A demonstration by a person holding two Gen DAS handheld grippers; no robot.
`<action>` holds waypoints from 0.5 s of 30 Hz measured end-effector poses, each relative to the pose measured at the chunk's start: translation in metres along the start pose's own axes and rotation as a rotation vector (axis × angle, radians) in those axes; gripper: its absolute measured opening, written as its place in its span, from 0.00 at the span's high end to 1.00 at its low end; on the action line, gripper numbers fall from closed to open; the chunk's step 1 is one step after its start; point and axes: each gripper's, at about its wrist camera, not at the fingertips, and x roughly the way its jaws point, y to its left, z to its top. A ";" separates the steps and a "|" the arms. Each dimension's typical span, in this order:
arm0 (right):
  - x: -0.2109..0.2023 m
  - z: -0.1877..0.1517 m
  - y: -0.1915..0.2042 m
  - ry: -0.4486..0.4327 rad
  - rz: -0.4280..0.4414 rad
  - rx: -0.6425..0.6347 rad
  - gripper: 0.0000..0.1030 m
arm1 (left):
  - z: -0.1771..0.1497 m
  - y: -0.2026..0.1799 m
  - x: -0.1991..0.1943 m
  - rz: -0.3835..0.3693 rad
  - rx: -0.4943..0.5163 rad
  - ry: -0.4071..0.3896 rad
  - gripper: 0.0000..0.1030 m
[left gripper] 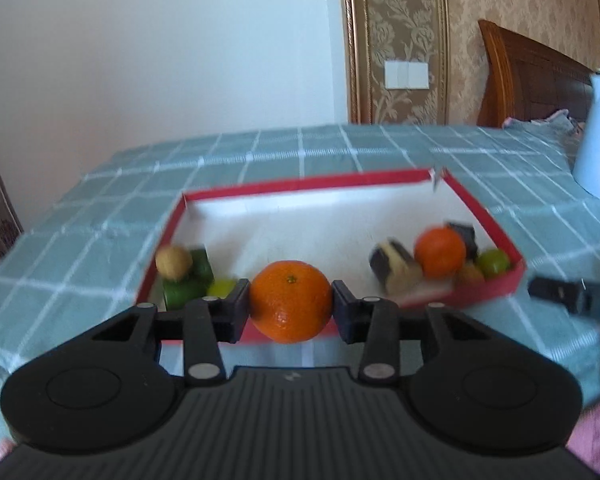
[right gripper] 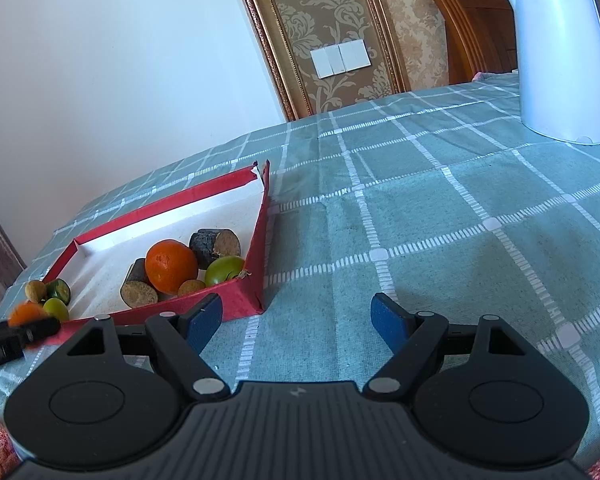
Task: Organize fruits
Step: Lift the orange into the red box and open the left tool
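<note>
My left gripper point(left gripper: 291, 307) is shut on an orange mandarin point(left gripper: 290, 306) and holds it over the near edge of a red box point(left gripper: 300, 186) with a white inside. In the box's right corner lie a second mandarin point(left gripper: 440, 252), dark sugarcane pieces point(left gripper: 394, 267) and a green fruit point(left gripper: 494, 263). At its left corner lie a walnut point(left gripper: 173, 262), green pieces point(left gripper: 186, 290) and a yellow-green fruit point(left gripper: 221, 287). My right gripper point(right gripper: 297, 322) is open and empty above the cloth, right of the box point(right gripper: 256, 276). The held mandarin point(right gripper: 27, 313) shows at the far left of the right wrist view.
A teal checked cloth point(right gripper: 440, 216) covers the table. A white electric kettle point(right gripper: 560, 52) stands at the back right. A white wall and patterned wallpaper with a switch plate point(right gripper: 340, 58) lie behind. The table's left edge drops off near the box.
</note>
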 end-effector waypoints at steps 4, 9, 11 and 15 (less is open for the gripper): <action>0.000 0.000 -0.001 0.000 0.000 0.009 0.21 | 0.018 0.002 0.022 0.031 -0.021 0.008 0.62; 0.000 0.000 -0.002 -0.001 0.000 0.017 0.21 | 0.029 0.007 0.050 0.040 -0.056 0.034 0.62; 0.000 0.000 -0.002 0.001 0.002 0.021 0.21 | 0.029 0.009 0.059 0.045 -0.062 0.044 0.62; 0.000 0.000 -0.004 0.001 0.006 0.027 0.21 | 0.026 0.015 0.072 0.046 -0.082 0.067 0.62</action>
